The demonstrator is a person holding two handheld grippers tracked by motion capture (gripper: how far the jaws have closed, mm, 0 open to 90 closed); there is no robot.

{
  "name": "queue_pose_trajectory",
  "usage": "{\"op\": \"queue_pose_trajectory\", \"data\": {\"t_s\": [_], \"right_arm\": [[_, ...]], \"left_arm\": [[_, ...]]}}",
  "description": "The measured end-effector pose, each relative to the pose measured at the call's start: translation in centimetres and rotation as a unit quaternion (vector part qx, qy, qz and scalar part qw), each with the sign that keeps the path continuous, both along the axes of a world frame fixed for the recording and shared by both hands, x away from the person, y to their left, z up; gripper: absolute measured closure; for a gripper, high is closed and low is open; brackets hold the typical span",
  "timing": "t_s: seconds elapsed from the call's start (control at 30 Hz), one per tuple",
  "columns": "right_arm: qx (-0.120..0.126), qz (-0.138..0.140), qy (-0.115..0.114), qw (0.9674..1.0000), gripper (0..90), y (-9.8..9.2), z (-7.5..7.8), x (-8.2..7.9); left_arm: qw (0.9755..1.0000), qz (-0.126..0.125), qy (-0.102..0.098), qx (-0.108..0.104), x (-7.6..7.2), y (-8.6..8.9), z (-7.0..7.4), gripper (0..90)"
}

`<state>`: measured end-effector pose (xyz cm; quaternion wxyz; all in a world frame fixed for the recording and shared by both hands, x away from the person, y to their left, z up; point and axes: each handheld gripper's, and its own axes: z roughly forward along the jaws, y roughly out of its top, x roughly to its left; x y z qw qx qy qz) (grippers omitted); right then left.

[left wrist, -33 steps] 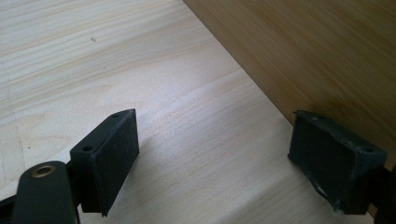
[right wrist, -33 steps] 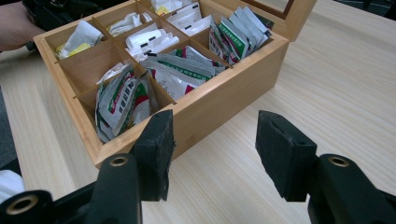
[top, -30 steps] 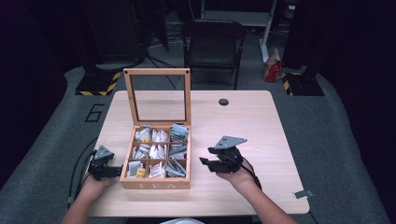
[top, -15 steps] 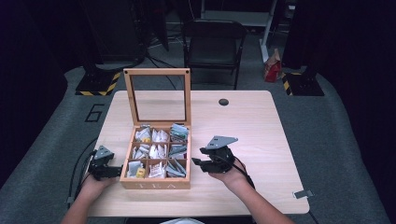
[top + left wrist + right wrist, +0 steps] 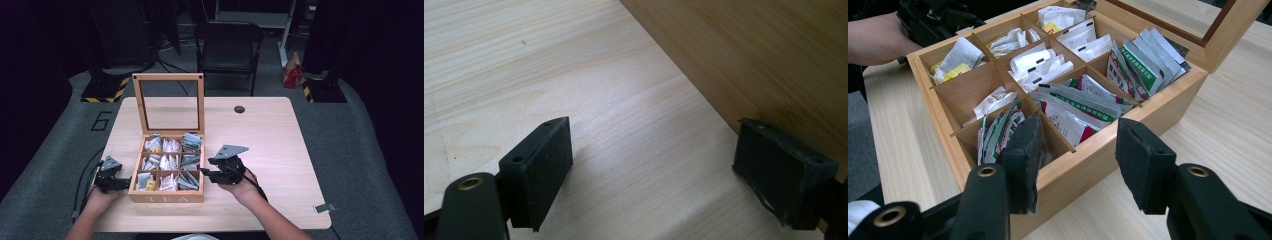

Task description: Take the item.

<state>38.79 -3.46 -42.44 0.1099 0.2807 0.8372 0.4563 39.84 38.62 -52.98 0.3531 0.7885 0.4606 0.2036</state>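
Nine compartments divide the wooden tea box [image 5: 167,192], which sits on a pale wooden table [image 5: 280,145] with its glass-paned lid [image 5: 168,102] standing upright at the box's 12 o'clock edge. From the high view the box lies toward 7 o'clock of the table's middle, near the person's edge. A small dark round spot [image 5: 239,109] marks the tabletop toward 12 o'clock, well apart from the box. Beyond the table, on the grey floor, a dark chair [image 5: 227,47] stands at 12 o'clock.

Sachets fill the compartments: green-and-white packets [image 5: 1143,62] stand on edge in one corner cell, red-and-green ones [image 5: 1073,107] lie slanted in the next, and white sachets [image 5: 1040,62] occupy the middle cells. One white sachet with a yellow tag [image 5: 958,62] rests in the cell nearest the far hand.

At the box's 3 o'clock the right gripper [image 5: 207,172] is held just beside the wall; in the right gripper view [image 5: 1075,150] its jaws stand wide apart, straddling the box's near corner wall, one pad over a cell and one outside, gripping nothing.

At the box's 9 o'clock the left gripper [image 5: 125,184] is close against the side; in the left gripper view [image 5: 654,165] its jaws are spread wide and empty, one pad just beside the box wall, over bare tabletop.
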Motion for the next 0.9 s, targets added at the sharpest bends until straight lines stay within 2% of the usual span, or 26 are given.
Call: {"op": "queue_pose_trajectory", "data": {"t_s": [0.4, 0.6, 0.9], "right_arm": [[-0.007, 0.014, -0.008, 0.9998, 50.8, 1.2, -0.4, -0.2], [-0.01, 0.025, -0.008, 0.9996, 54.6, 1.7, -0.5, -0.5], [-0.009, 0.026, -0.002, 0.9996, 58.8, 2.3, -0.7, -0.7]], "left_arm": [[1.0, 0.0, 0.0, 0.0, 0.0, 0.0, 0.0, 15.4], [1.0, 0.0, 0.0, 0.0, 0.0, 0.0, 0.0, 15.4], [1.0, 0.0, 0.0, 0.0, 0.0, 0.0, 0.0, 15.4]]}}
